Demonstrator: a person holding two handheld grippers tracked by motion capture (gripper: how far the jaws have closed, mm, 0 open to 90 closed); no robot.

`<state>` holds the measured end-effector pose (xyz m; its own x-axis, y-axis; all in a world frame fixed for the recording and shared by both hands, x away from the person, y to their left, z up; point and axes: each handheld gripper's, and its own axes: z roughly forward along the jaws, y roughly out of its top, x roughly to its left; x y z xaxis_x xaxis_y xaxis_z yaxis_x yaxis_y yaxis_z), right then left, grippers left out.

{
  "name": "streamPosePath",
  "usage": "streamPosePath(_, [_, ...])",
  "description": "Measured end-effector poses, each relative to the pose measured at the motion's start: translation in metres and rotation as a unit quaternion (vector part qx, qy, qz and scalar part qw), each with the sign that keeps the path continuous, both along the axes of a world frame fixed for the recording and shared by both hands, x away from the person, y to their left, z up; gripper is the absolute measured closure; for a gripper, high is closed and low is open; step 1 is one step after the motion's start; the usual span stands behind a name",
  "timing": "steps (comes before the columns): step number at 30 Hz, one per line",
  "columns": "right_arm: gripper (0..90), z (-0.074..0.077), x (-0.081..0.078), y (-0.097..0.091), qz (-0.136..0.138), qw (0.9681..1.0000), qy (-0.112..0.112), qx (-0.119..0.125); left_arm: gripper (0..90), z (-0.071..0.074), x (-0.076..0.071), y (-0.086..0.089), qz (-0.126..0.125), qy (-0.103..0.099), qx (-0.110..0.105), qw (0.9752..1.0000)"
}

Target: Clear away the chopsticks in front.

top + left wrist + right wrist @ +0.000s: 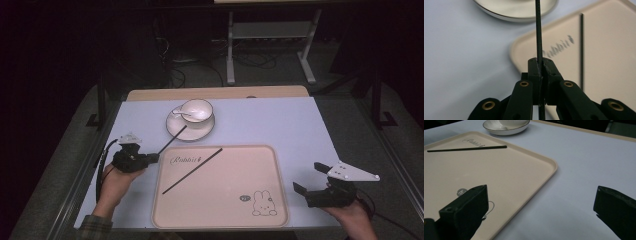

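My left gripper (155, 158) (540, 62) is shut on a thin black chopstick (172, 140) (538, 32) at the tray's upper left corner. The stick points up and right, and its far end reaches the white saucer (175, 131) (516, 10). A second black chopstick (192, 170) (581, 50) (466, 148) lies slantwise on the beige rabbit tray (220, 220) (499, 175). Right of the tray, my right gripper (310, 178) (541, 195) is open over the bare mat, nothing between its jaws.
A white bowl (196, 110) with a spoon (181, 113) in it stands on the saucer behind the tray. A pale blue mat (280, 125) covers the table. The table's wooden far edge (215, 93) runs behind it, with metal frame legs beyond.
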<state>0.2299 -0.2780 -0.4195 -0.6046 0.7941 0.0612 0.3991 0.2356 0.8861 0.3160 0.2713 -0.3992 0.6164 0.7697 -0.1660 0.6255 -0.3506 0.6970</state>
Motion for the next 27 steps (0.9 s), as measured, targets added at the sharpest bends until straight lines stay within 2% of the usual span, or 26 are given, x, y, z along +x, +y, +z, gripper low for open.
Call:
streamPosePath(3, [0.0,0.000,0.001,0.001,0.001,1.0000,0.000,-0.001,85.0,-0.004,-0.008,-0.017,-0.021,0.004,0.008,0.9997])
streamPosePath(4, [0.0,0.000,0.001,0.001,0.002,1.0000,-0.001,-0.003,85.0,-0.006,-0.012,-0.028,-0.037,0.006,0.012,0.9992])
streamPosePath(5, [0.0,0.000,0.001,0.001,0.002,1.0000,-0.001,-0.003,85.0,-0.006,-0.012,-0.028,-0.037,0.006,0.012,0.9992])
streamPosePath(13, [0.0,0.000,0.001,0.003,0.004,1.0000,0.001,-0.004,84.9,-0.016,-0.020,-0.064,-0.078,0.016,0.030,0.9964])
streamPosePath(16, [0.0,0.000,0.001,0.003,0.003,1.0000,0.002,-0.004,84.9,-0.024,-0.020,-0.077,-0.090,0.022,0.047,0.9946])
streamPosePath(22, [0.0,0.000,0.001,0.004,0.004,1.0000,0.001,-0.003,84.7,-0.036,-0.021,-0.092,-0.098,0.022,0.077,0.9920])
streamPosePath(26, [0.0,0.001,0.001,0.004,0.004,1.0000,0.001,-0.003,84.2,-0.036,-0.021,-0.095,-0.097,0.015,0.081,0.9918])
streamPosePath(27, [0.0,0.001,0.001,0.004,0.005,1.0000,0.000,-0.003,81.7,-0.036,-0.022,-0.095,-0.097,0.015,0.081,0.9919])
